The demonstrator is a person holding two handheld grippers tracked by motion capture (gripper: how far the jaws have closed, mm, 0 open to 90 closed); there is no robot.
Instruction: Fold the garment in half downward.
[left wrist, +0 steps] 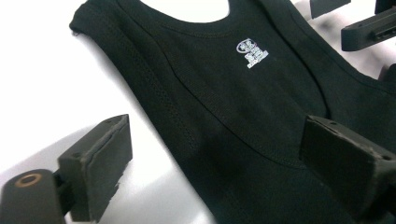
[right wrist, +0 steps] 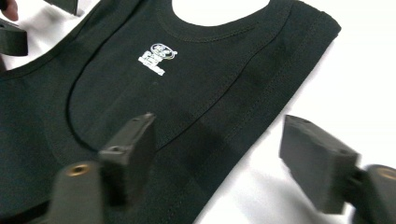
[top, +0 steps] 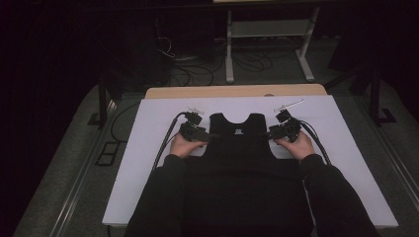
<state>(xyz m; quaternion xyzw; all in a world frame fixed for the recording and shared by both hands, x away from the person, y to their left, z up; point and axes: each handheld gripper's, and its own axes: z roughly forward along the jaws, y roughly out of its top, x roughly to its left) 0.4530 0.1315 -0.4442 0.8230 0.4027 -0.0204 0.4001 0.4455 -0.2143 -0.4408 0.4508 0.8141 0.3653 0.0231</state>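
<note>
Black jaws of the left gripper stand apart, astride the vest's armhole edge, not pinching; right gripper likewise, straddling the opposite edge; vest flat on tabletop.

Matt black ribbed cloth tank top on smooth white table cover, bare wood edge.

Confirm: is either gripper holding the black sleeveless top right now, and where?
Nothing is held. The left gripper and right gripper each straddle an armhole edge of the black sleeveless top with jaws apart, pads not pressing the fabric.
</note>
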